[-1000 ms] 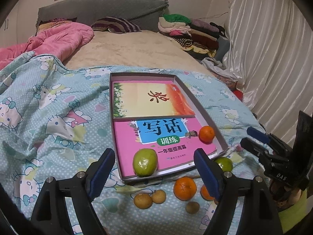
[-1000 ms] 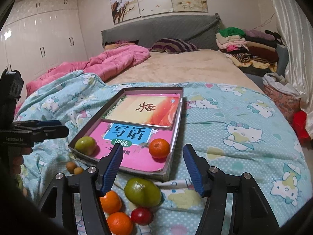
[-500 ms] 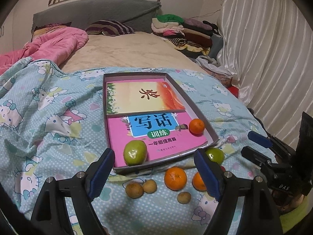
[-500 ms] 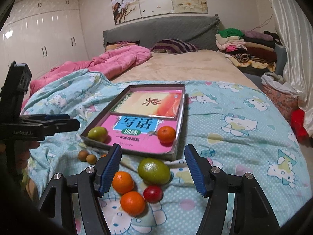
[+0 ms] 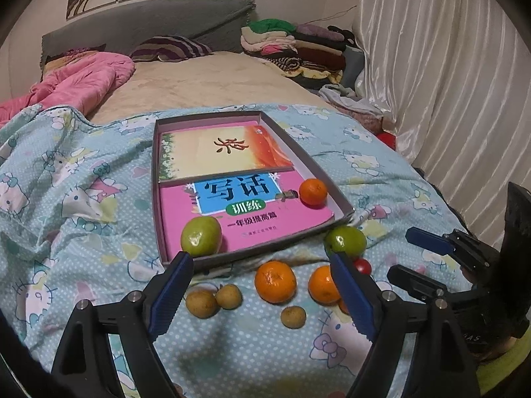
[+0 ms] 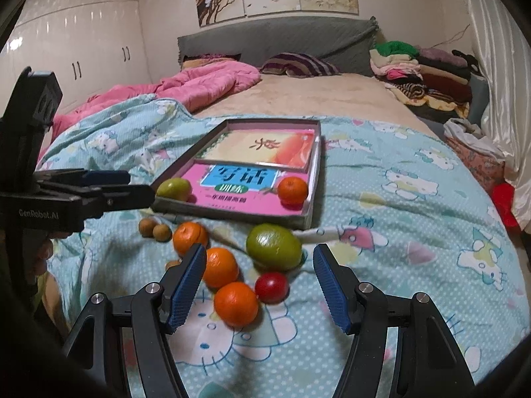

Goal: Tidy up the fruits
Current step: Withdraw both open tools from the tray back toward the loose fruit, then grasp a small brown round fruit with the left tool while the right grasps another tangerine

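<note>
A grey box tray [image 5: 345, 208] [image 6: 307, 214] lined with books lies on the blue quilt. It holds a green fruit [image 5: 200, 235] [image 6: 174, 189] and an orange [image 5: 313, 191] [image 6: 292, 191]. In front of it on the quilt lie a second green fruit [image 5: 345, 240] [image 6: 274, 247], several oranges [image 5: 275, 281] [image 6: 235, 303], a small red fruit [image 6: 271, 287] and small brown fruits [image 5: 201, 303] [image 6: 161, 232]. My left gripper [image 5: 262, 285] is open and empty above the loose fruit. My right gripper [image 6: 259, 280] is open and empty, with the red fruit and oranges between its fingers.
A pink duvet [image 6: 199, 83] is bunched at the far left of the bed. Folded clothes [image 5: 295, 46] are stacked at the far right by the white curtain [image 5: 448, 83]. A striped pillow [image 6: 298, 64] lies by the grey headboard.
Both grippers have drawn back from the tray, so more loose fruit shows in front of them. Both stay open. No fruit has moved.
</note>
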The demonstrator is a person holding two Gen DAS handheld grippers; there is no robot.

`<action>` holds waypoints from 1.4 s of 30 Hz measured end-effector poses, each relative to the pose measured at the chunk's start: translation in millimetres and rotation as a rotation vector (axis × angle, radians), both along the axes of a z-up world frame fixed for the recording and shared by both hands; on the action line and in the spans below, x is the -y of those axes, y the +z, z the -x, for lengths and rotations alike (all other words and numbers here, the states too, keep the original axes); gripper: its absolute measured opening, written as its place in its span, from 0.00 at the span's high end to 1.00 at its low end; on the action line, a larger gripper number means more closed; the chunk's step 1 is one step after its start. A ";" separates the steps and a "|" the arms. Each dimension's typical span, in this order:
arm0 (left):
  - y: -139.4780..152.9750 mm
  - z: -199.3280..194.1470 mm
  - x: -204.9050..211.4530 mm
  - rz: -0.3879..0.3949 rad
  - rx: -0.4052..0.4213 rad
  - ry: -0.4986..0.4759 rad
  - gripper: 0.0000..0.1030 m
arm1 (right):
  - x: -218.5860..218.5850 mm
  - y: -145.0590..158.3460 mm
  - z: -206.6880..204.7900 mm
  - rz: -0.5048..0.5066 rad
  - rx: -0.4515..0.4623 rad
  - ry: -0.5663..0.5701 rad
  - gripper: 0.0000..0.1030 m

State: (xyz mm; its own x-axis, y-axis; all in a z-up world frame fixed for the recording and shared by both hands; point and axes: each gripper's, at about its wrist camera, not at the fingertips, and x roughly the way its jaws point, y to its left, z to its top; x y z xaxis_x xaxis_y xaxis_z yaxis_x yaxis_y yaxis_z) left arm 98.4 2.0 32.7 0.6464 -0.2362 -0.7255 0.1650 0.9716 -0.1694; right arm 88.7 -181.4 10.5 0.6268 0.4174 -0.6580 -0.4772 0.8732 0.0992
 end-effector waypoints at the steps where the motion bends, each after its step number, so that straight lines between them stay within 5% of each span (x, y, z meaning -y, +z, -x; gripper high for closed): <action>1: -1.3 0.8 -0.1 -0.001 -0.002 -0.001 0.17 | -0.9 -0.8 0.6 0.001 -0.002 0.000 0.33; 25: -45.8 24.8 1.0 0.011 -0.130 -0.047 0.18 | -21.2 -41.4 10.9 0.052 -0.116 0.073 0.35; 31: -50.3 24.6 4.8 0.011 -0.135 -0.060 0.28 | -24.0 -54.7 3.4 0.061 -0.143 0.080 0.51; 42: -61.2 18.9 15.5 0.040 -0.152 -0.103 0.50 | -33.1 -69.1 -6.5 0.084 -0.136 0.093 0.62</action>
